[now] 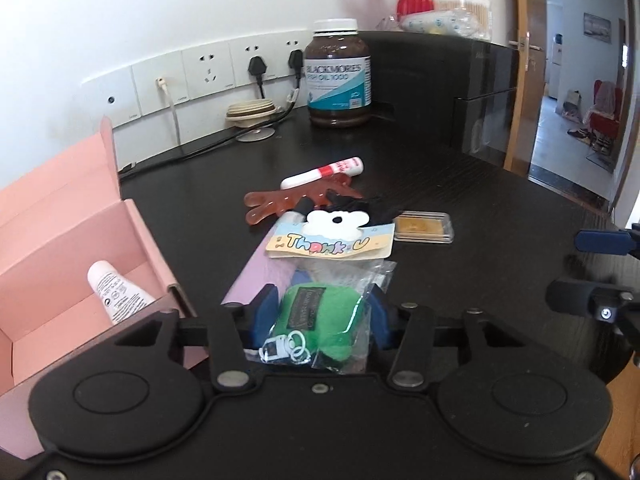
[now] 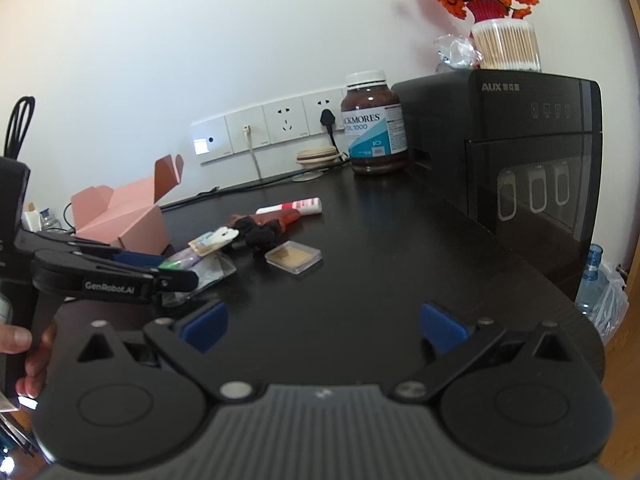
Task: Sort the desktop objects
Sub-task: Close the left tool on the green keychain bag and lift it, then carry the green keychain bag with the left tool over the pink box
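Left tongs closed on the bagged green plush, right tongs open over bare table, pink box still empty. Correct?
One error: the pink box isn't empty; the left wrist view shows a white tube lying inside it. The left tongs are closed on the bagged green plush, and the right tongs are open over bare table.

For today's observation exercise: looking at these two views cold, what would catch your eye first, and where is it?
First, the left gripper closed on a bagged green plush keychain with a "Thank U" card, at the near desk edge. To its left stands an open pink cardboard box holding a white tube. At the back, a Blackmores fish oil bottle stands beside the black AUX appliance.
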Demonstrator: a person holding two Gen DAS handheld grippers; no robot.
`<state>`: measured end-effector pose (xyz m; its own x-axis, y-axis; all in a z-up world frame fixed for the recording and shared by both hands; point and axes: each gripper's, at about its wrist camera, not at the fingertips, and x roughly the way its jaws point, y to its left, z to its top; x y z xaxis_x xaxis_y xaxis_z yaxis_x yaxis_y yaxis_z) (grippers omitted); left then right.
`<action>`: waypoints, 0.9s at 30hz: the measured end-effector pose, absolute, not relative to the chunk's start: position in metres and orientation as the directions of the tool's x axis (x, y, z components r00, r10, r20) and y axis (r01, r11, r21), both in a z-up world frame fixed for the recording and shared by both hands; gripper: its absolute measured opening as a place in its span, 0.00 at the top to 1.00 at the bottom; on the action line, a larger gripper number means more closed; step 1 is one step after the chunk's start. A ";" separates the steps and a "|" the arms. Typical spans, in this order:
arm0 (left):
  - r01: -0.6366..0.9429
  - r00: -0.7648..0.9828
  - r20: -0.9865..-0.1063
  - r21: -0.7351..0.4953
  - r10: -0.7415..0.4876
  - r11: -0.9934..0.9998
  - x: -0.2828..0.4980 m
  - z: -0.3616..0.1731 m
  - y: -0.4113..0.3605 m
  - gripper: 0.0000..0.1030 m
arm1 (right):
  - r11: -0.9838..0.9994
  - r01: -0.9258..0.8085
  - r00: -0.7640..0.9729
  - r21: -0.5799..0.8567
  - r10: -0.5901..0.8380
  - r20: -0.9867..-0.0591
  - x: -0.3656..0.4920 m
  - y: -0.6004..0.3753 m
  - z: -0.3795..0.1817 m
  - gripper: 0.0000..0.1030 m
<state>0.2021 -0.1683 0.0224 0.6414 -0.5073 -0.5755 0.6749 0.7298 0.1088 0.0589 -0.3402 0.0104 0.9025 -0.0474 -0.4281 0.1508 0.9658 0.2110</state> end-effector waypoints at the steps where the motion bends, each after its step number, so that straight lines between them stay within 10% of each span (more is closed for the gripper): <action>1: 0.673 0.647 -0.569 0.115 -0.507 0.731 0.201 0.022 -0.169 0.60 | 0.966 0.153 0.902 0.211 -0.049 -0.430 0.059 -0.340 0.011 0.01; 27: 0.468 0.819 -0.378 0.007 -0.431 0.884 0.212 0.086 -0.039 0.65 | 0.973 0.176 0.876 0.148 -0.086 -0.475 0.093 -0.312 0.014 0.01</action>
